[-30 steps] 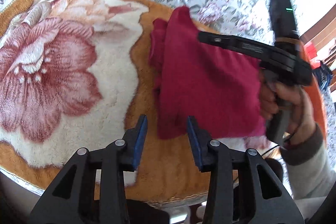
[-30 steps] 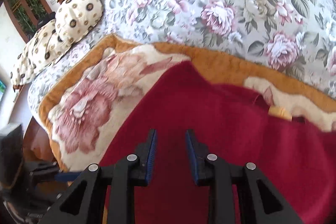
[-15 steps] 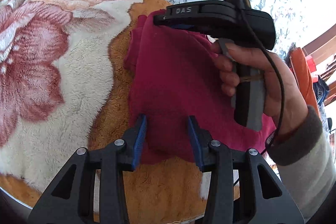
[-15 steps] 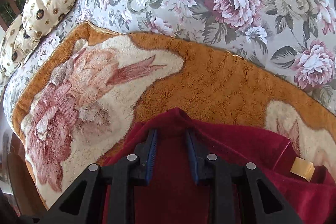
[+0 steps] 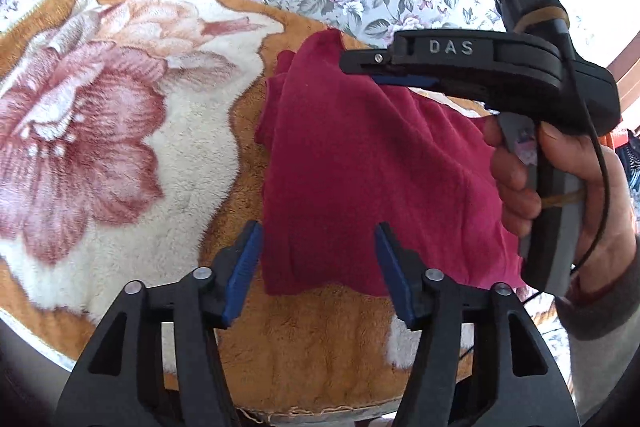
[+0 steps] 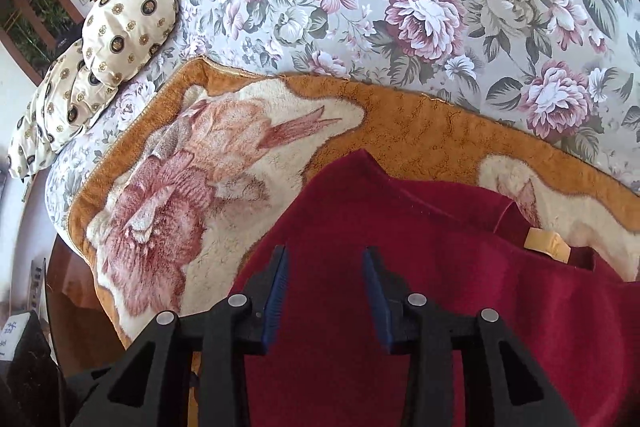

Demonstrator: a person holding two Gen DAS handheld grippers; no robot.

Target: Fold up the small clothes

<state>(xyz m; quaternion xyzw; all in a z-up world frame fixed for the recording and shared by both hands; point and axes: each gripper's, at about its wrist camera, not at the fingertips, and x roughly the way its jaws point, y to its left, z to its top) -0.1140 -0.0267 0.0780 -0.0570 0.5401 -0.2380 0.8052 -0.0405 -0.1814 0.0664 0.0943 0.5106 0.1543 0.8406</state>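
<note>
right now both tools are letting go: the left gripper is opening, its blue pads straddling the near hem of the dark red garment without pressing it, and the right gripper is opening too, hovering over the cloth with nothing pinched between its jaws. the garment lies folded on the plush flower-print blanket, directly ahead of the left tool and spread beneath and to the right of the right one, its tan neck label showing past the right finger. to finish this fold cleanly, i would let the jaws clear the fabric fully before lifting away, so no edge drags, then check the layers sit square before taking the next corner.
</note>
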